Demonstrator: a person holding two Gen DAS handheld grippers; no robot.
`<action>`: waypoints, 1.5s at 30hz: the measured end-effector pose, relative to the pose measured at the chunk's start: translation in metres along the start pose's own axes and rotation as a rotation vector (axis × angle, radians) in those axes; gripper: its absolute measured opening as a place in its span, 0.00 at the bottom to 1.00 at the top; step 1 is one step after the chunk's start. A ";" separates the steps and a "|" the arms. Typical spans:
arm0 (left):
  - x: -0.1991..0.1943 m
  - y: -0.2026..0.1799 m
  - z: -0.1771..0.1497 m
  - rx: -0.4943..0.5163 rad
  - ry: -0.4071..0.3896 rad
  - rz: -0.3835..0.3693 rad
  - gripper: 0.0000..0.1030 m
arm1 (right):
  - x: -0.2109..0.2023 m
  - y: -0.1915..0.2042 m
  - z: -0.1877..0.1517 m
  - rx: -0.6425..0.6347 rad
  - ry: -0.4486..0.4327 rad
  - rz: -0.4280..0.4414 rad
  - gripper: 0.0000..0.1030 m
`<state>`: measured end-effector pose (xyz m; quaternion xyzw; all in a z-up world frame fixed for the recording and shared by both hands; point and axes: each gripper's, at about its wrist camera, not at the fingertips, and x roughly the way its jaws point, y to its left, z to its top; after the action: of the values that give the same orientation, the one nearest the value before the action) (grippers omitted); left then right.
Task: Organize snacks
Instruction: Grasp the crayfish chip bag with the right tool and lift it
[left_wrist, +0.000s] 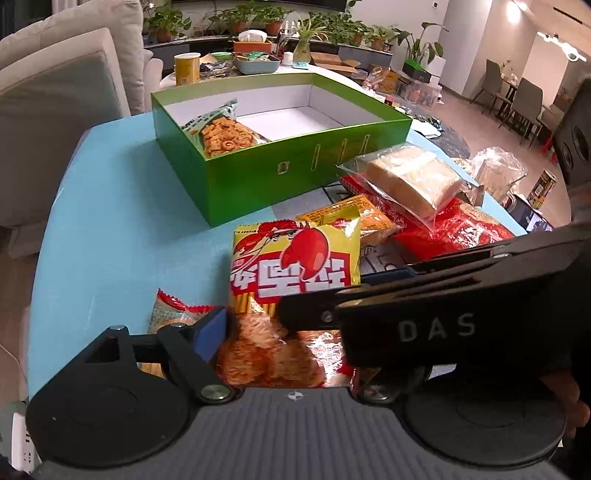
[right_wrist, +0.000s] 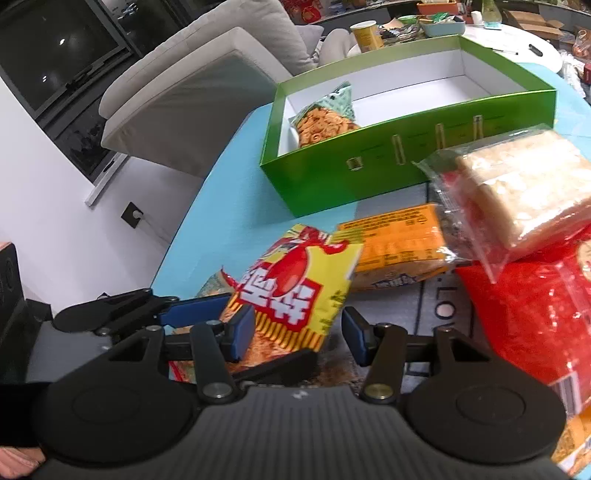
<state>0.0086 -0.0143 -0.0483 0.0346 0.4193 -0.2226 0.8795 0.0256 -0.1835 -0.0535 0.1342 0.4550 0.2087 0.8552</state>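
**Tools at lobster snack bag**

Right tool is seen with fingers apart, straddling the lobster snack bag without clamping it. Left tool is partly hidden by the right tool; whether it grips cannot be told. The bag is raised off the blue bench, near the green box, in which a ring snack bag lies.

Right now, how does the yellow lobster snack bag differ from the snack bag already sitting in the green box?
The yellow lobster snack bag is outside the green box, between the fingers of the right gripper; the boxed snack bag lies inside, at the box's left end, untouched. The lobster bag is opaque, printed with a red lobster and bold white characters; the boxed bag shows ring-shaped orange snacks under a pale green top. Both are sealed snack packets.
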 end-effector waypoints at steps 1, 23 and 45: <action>0.000 0.000 0.000 0.001 -0.001 0.001 0.74 | 0.000 0.001 0.000 -0.003 0.002 0.010 0.81; -0.037 -0.030 0.057 0.038 -0.188 0.010 0.72 | -0.051 0.005 0.040 -0.092 -0.192 0.067 0.74; 0.014 -0.041 0.140 0.011 -0.202 0.052 0.69 | -0.042 -0.044 0.115 -0.120 -0.235 0.084 0.74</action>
<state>0.1000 -0.0907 0.0368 0.0277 0.3261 -0.2041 0.9226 0.1104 -0.2468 0.0219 0.1255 0.3323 0.2538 0.8997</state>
